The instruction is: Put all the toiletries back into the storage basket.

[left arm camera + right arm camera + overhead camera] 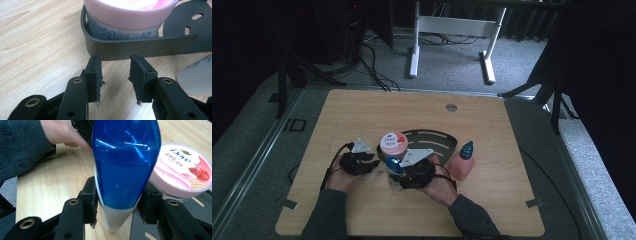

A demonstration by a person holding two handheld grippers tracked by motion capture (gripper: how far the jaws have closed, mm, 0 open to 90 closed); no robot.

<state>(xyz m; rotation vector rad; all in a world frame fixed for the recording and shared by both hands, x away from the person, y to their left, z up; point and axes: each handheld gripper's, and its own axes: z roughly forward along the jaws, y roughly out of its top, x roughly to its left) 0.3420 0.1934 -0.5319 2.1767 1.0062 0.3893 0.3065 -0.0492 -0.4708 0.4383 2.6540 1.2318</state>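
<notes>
Nearest the person, two dark sleeves are entering the high view from the bottom edge, each hand carrying a hand-held gripper over the wooden counter (492, 130). The right hand-held gripper (119, 202) is clamping its two black jaws on a white bottle with a blue cap (125, 165); the jaws are pressing against either side of the bottle just below the cap, and the bottle is standing roughly upright with its white base resting on the counter; in the high view this bottle is sitting between the two hands, near the counter's centre. The left hand-held gripper (115, 75) is holding nothing; its jaws are standing partly apart with bare wood showing between them, the pads (95, 75) stopping just short of the wall of a dark metal tray (140, 46). A pink-lidded Dove tub (392, 142) is sitting inside that tray at its left end, just beyond both grippers. To the right, a pink bottle with a dark blue cap (463, 162) is standing upright beside the tray's right end. Beyond the counter, a white desk frame (452, 37) is standing on grey carpet.
</notes>
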